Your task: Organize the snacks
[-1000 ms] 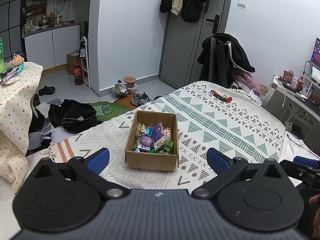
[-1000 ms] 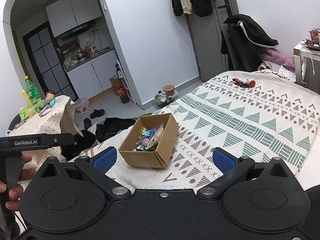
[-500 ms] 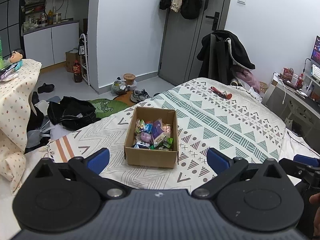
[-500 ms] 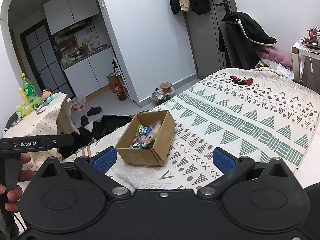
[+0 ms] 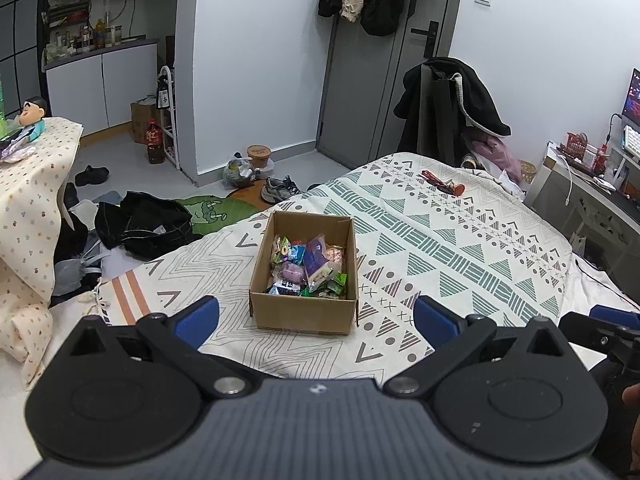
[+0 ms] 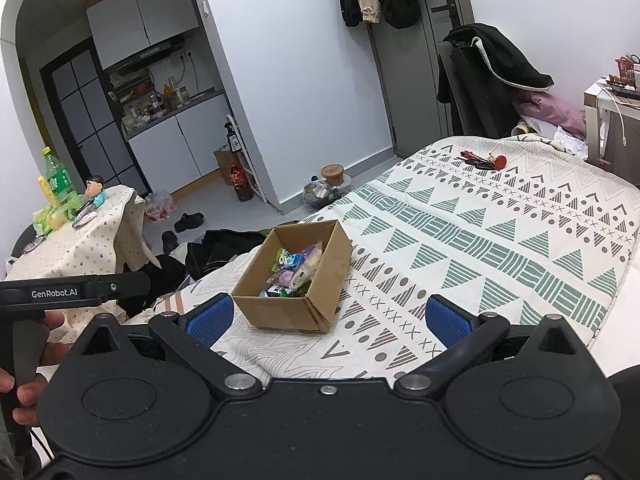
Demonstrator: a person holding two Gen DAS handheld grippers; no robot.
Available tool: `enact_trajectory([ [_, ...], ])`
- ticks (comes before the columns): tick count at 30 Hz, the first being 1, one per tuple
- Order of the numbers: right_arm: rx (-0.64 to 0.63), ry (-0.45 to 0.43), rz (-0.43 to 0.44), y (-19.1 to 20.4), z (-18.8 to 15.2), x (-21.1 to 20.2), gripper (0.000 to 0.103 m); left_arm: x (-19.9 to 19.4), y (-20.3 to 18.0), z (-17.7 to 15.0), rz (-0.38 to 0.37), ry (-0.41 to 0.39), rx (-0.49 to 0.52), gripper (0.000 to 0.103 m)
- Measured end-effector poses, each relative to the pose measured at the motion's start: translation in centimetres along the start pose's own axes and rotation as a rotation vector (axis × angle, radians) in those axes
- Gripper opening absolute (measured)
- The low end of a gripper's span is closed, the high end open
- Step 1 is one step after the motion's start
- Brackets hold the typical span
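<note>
An open cardboard box [image 5: 303, 312] [image 6: 329, 276] sits on the patterned bedspread [image 5: 440, 248] [image 6: 480, 248], near the bed's foot corner. Several colourful snack packets [image 5: 306, 266] [image 6: 294, 270] lie piled inside it. My left gripper [image 5: 316, 320] is open and empty, hovering just short of the box's near wall. My right gripper [image 6: 326, 316] is also open and empty, a little nearer and to the right of the box. The left gripper's handle [image 6: 80, 286], held by a hand, shows at the left edge of the right wrist view.
Red-handled tools [image 5: 442, 184] [image 6: 484, 160] lie far back on the bed. Dark clothes [image 5: 140, 226] and shoes litter the floor left of the bed. A cloth-covered table [image 6: 80, 240] holds bottles and a figurine. A draped chair [image 5: 448, 112] and desk stand behind.
Both grippers have drifted slightly, and the box now sits a little higher in the right wrist view. Neither jaw has opened or shut. The snacks have not moved.
</note>
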State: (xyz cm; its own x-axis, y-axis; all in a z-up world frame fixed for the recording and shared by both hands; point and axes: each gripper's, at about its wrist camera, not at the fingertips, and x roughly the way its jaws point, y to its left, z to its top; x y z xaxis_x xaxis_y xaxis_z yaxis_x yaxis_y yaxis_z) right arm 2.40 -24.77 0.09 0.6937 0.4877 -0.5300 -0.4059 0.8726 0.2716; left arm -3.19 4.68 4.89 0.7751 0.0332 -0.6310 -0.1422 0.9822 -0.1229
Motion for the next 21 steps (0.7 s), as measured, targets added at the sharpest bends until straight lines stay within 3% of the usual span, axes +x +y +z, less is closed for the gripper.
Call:
enact_trajectory([
  [21,-0.01,0.012,-0.027,-0.03,0.17,0.46,0.103,0.07,-0.19,0.19,-0.003,-0.006,0.008,0.103],
])
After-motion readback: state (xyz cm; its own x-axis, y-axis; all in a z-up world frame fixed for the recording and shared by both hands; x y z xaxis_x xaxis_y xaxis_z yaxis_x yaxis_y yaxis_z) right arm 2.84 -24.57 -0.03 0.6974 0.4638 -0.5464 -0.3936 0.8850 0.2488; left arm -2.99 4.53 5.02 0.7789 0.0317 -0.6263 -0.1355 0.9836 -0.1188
